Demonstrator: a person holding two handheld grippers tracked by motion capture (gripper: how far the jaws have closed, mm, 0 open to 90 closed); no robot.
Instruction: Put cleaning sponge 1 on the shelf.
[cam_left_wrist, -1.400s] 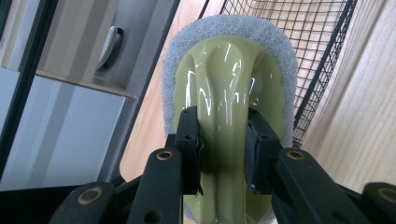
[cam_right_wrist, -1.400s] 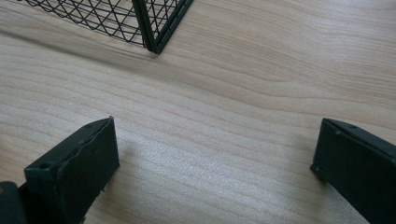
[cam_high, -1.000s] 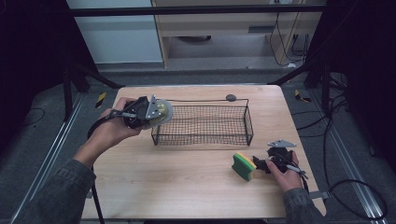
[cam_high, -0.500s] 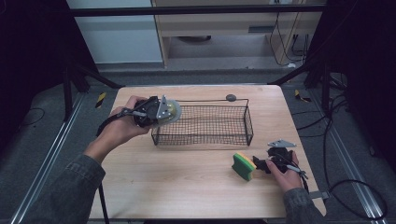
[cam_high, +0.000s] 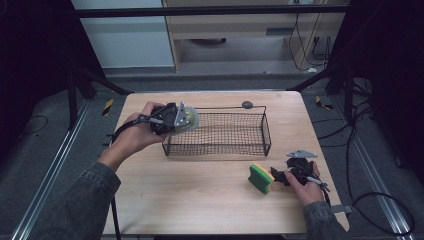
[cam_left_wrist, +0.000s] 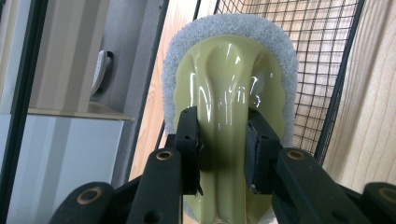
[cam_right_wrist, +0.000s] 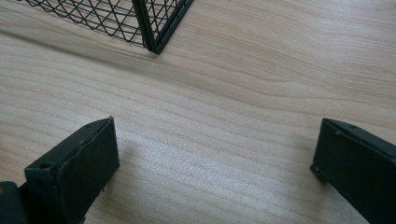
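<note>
Two grippers: both are held at the wooden table (cam_high: 200, 200), one at each side of a black wire basket (cam_high: 220, 132).
Left gripper (cam_left_wrist: 223, 154): it is clamped on the glossy pale-yellow handle ridge of a scrubber pad (cam_left_wrist: 231, 79), a jaw pressed in on either side of the ridge.
Scrubber pad: a white fibrous rim is seen around the yellow back; in the high view the pad (cam_high: 189, 119) is carried above the left end of the basket, right at its top wire.
Left hand (cam_high: 135, 137): it is raised off the table at the basket's left end, gripper pointed toward the basket.
Right gripper (cam_right_wrist: 215, 154): the jaws are spread wide, bare wood between them and nothing gripped; a basket corner is seen at the top of its view.
Right hand (cam_high: 305, 182): it is rested near the table's right front, the gripper (cam_high: 280, 175) aimed at a sponge.
Sponge (cam_high: 261, 178): green and yellow, stood on edge on the table just beside the right jaw tips; contact cannot be told.
Small grey object (cam_high: 247, 104): it is seen at the basket's far rim.
</note>
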